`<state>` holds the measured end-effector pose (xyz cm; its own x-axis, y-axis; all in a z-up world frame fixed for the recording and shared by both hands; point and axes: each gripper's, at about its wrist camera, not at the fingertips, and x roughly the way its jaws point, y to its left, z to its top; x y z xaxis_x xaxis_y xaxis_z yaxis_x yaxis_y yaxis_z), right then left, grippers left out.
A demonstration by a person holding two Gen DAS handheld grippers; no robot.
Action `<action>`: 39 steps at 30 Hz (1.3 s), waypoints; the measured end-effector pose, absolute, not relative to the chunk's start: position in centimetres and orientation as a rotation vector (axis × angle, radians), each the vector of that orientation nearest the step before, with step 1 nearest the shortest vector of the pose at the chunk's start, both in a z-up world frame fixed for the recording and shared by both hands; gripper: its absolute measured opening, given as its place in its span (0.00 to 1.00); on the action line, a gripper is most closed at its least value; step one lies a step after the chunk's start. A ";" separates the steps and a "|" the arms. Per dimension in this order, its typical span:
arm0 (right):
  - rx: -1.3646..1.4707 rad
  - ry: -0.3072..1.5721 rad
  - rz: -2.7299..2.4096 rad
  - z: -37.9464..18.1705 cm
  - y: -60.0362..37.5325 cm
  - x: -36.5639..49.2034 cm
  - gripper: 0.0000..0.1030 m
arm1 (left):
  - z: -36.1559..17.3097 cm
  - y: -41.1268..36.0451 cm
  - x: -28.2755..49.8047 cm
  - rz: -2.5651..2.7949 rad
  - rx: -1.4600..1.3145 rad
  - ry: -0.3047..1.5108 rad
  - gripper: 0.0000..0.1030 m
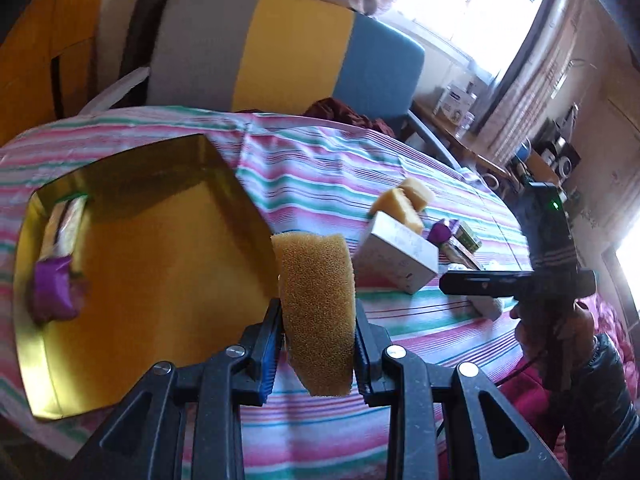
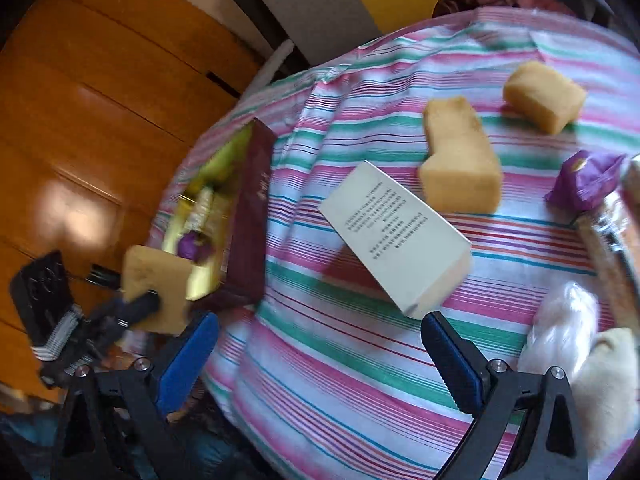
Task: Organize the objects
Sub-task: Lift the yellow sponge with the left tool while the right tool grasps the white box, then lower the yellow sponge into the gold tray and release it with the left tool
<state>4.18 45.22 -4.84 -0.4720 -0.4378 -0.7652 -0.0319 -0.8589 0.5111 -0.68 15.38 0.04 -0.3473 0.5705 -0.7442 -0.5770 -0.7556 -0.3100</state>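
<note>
My left gripper [image 1: 316, 320] is shut on a yellow sponge [image 1: 318, 304] and holds it just right of the near edge of the gold-lined box [image 1: 168, 256]. The right wrist view also shows that sponge [image 2: 156, 280] beside the box [image 2: 248, 216]. In the box lie a purple packet [image 1: 54, 288] and a pale wrapped item [image 1: 66, 220]. My right gripper [image 2: 320, 348] is open and empty above the striped cloth, near a white carton [image 2: 394, 236]. Two more sponges [image 2: 460, 156] [image 2: 544, 96] and a purple packet [image 2: 584, 180] lie on the cloth.
The table has a striped pink, green and white cloth [image 2: 340, 380]. A clear bag [image 2: 564, 332] and a wrapped snack [image 2: 612, 240] lie at the right. A chair with a grey, yellow and blue back [image 1: 280, 48] stands behind the table. A wooden door [image 2: 80, 120] is at the left.
</note>
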 end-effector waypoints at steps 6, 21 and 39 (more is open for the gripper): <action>1.522 -0.344 -2.621 -3.1 43.8 3.6 0.90 | -1.0 12.4 -0.8 2.167 -1.205 -0.043 0.30; 1.748 -0.042 -2.581 -5.9 42.3 -4.3 0.89 | -2.3 7.7 -1.2 2.218 -1.254 -0.144 0.30; 1.670 -0.135 -2.597 -9.1 39.6 0.1 0.49 | -2.9 8.3 -0.8 2.245 -1.271 -0.109 0.30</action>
